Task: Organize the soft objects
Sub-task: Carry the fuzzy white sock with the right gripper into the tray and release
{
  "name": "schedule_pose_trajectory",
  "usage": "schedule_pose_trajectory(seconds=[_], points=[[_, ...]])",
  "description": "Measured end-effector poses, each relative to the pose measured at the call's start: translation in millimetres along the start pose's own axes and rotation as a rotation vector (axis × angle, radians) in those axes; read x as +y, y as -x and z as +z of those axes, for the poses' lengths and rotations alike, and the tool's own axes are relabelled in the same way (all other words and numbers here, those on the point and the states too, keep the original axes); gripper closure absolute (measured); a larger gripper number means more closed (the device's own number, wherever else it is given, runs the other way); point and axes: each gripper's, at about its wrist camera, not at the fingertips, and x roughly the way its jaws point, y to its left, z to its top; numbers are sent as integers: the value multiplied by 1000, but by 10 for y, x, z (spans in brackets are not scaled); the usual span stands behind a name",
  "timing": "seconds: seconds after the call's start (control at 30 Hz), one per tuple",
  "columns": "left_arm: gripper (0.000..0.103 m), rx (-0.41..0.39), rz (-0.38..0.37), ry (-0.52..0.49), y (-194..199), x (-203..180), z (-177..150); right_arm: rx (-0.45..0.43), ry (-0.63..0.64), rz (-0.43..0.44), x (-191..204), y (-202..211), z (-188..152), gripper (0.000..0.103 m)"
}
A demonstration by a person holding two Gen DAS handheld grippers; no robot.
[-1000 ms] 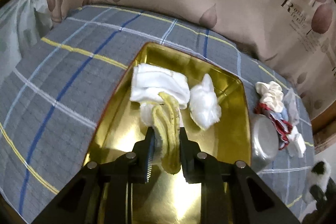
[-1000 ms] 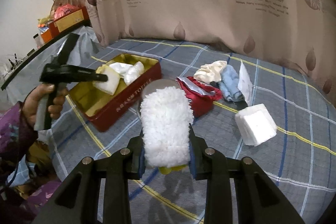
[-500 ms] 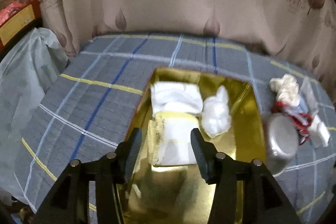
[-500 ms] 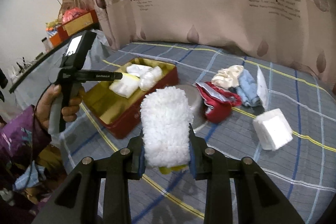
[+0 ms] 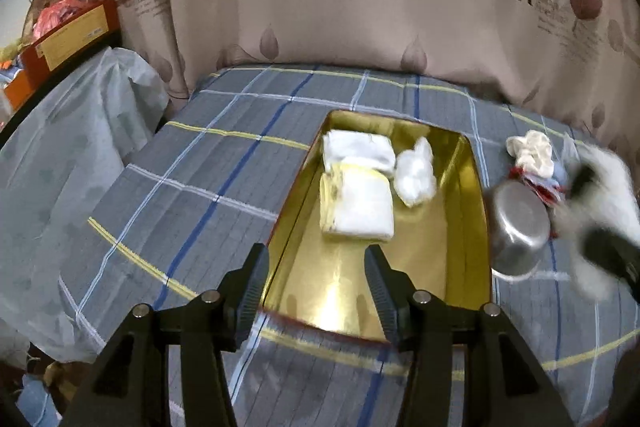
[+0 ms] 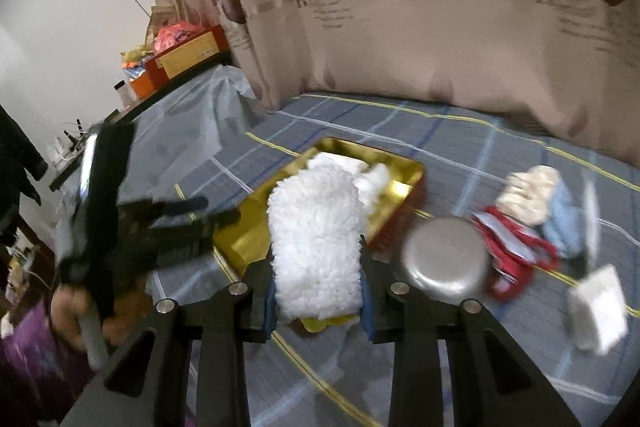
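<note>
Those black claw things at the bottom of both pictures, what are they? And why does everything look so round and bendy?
They are tongs with two fingers, and a person holds one in each hand. A small camera on each looks forward along the fingers, and its lens bends the picture. One picture comes from the left hand-held gripper. Its jaws have just been opening and hold nothing. It looks down into a gold tin on a checked bed, with three white soft things inside. The other picture comes from the right hand-held gripper, which squeezes a fluffy white pad. Beside the tin are a metal bowl and more cloths.
</note>
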Motion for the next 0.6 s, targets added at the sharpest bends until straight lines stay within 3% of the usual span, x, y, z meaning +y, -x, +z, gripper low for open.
schedule_pose_trajectory(seconds=[0.37, 0.6], points=[[52, -1, 9, 23, 78, 181, -63, 140, -75, -35, -79, -1124, 313, 73], [52, 16, 15, 46, 5, 277, -95, 196, -88, -87, -117, -1493, 301, 73]])
